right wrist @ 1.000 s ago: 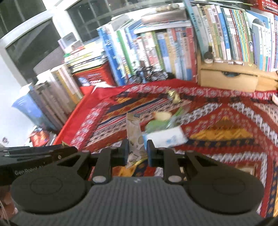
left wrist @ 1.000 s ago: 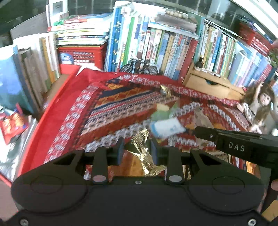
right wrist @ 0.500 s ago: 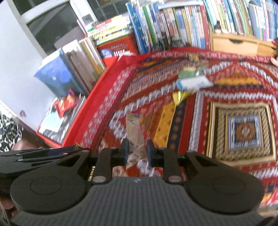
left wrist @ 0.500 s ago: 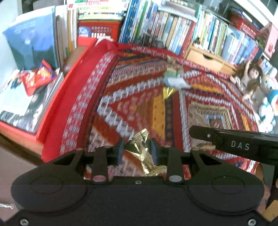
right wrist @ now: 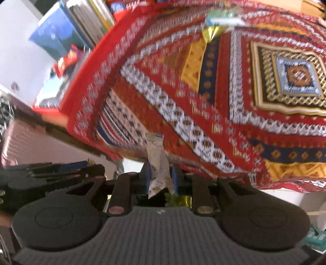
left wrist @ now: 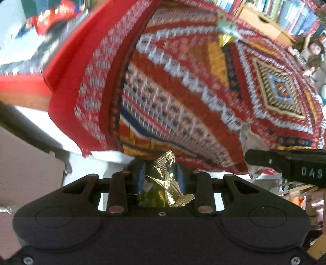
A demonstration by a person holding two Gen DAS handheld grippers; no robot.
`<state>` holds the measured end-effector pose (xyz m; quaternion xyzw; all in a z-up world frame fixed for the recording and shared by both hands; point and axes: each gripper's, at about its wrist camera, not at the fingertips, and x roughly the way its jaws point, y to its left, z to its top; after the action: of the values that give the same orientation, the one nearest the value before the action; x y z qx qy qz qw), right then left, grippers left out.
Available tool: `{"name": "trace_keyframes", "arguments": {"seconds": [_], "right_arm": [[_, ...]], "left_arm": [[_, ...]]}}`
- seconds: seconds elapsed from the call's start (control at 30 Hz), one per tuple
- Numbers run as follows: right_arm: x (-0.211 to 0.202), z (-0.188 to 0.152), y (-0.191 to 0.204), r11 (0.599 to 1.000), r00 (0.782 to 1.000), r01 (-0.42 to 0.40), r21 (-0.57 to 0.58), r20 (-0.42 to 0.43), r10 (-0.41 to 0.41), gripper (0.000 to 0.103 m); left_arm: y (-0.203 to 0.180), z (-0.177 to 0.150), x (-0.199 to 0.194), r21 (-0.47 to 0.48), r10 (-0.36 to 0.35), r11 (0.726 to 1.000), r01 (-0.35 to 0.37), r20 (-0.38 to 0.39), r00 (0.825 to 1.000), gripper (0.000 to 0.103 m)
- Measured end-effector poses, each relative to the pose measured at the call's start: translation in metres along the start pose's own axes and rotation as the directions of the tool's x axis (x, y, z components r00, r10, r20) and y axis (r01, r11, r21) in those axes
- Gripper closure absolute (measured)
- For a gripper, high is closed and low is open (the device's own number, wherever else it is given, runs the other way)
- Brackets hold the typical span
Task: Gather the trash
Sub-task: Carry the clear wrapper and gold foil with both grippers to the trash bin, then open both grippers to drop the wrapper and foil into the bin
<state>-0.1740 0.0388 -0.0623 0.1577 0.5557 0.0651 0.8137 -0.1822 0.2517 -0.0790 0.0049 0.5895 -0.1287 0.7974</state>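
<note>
My left gripper [left wrist: 161, 173] is shut on a crumpled gold foil wrapper [left wrist: 168, 179], held just off the near edge of the red patterned tablecloth [left wrist: 183, 91]. My right gripper [right wrist: 161, 175] is shut on a pale, creased paper wrapper [right wrist: 156, 161], also past the cloth's near edge. In the left wrist view the right gripper's arm [left wrist: 289, 165] shows at the right with the pale wrapper [left wrist: 250, 140] above it. A small pile of trash lies far back on the cloth: a gold wrapper [right wrist: 210, 33] and green and white packets [right wrist: 222, 17].
Books [right wrist: 89, 22] and a red snack bag [right wrist: 67, 59] lie left of the table. A wooden box [left wrist: 262, 20] and a doll [left wrist: 307, 53] sit at the back right. Below the cloth's edge are white surfaces [left wrist: 114, 161]. Both views are motion-blurred.
Both grippers have pulled back from the middle of the table to beyond its near edge, each still holding its wrapper. The trash pile and books have receded toward the top of the views.
</note>
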Motion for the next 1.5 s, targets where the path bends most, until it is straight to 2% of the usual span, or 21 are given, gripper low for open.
{"name": "trace_keyframes", "arguments": {"seconds": [0.3, 0.67, 0.7, 0.73, 0.77, 0.83, 1.13, 1.33, 1.5], "right_arm": [[0.078, -0.043, -0.003, 0.998, 0.992, 0.026, -0.062, -0.121, -0.033, 0.075], [0.143, -0.073, -0.026, 0.999, 0.986, 0.048, -0.007, -0.162, -0.049, 0.069], [0.148, -0.074, -0.027, 0.999, 0.985, 0.053, -0.003, -0.165, -0.052, 0.066], [0.152, -0.076, -0.029, 0.999, 0.984, 0.055, 0.001, -0.168, -0.054, 0.053], [0.155, -0.077, -0.031, 0.998, 0.984, 0.057, 0.004, -0.17, -0.056, 0.05], [0.159, -0.081, -0.031, 0.998, 0.984, 0.062, 0.01, -0.166, -0.06, 0.037], [0.159, -0.081, -0.034, 0.996, 0.984, 0.086, 0.025, -0.161, -0.081, 0.032], [0.14, -0.078, -0.026, 0.996, 0.987, 0.086, -0.006, -0.136, -0.086, 0.031], [0.108, -0.072, -0.012, 0.996, 0.993, 0.08, -0.048, -0.084, -0.084, 0.03]], "left_arm": [[0.004, -0.03, 0.084, -0.006, 0.038, 0.999, -0.038, -0.072, 0.997, 0.072], [0.011, -0.06, 0.151, -0.005, 0.072, 0.997, -0.073, -0.115, 0.991, 0.07], [0.01, -0.062, 0.155, -0.006, 0.074, 0.997, -0.075, -0.12, 0.99, 0.069], [0.01, -0.064, 0.159, -0.007, 0.076, 0.997, -0.077, -0.125, 0.989, 0.068], [0.011, -0.066, 0.162, -0.008, 0.076, 0.997, -0.078, -0.132, 0.988, 0.067], [0.011, -0.069, 0.166, -0.009, 0.078, 0.997, -0.08, -0.139, 0.987, 0.062], [0.015, -0.072, 0.167, -0.027, 0.089, 0.995, -0.094, -0.149, 0.985, 0.042], [0.017, -0.07, 0.147, -0.031, 0.09, 0.995, -0.095, -0.13, 0.987, 0.036], [0.009, -0.062, 0.112, -0.009, 0.075, 0.997, -0.076, -0.088, 0.993, 0.034]]}}
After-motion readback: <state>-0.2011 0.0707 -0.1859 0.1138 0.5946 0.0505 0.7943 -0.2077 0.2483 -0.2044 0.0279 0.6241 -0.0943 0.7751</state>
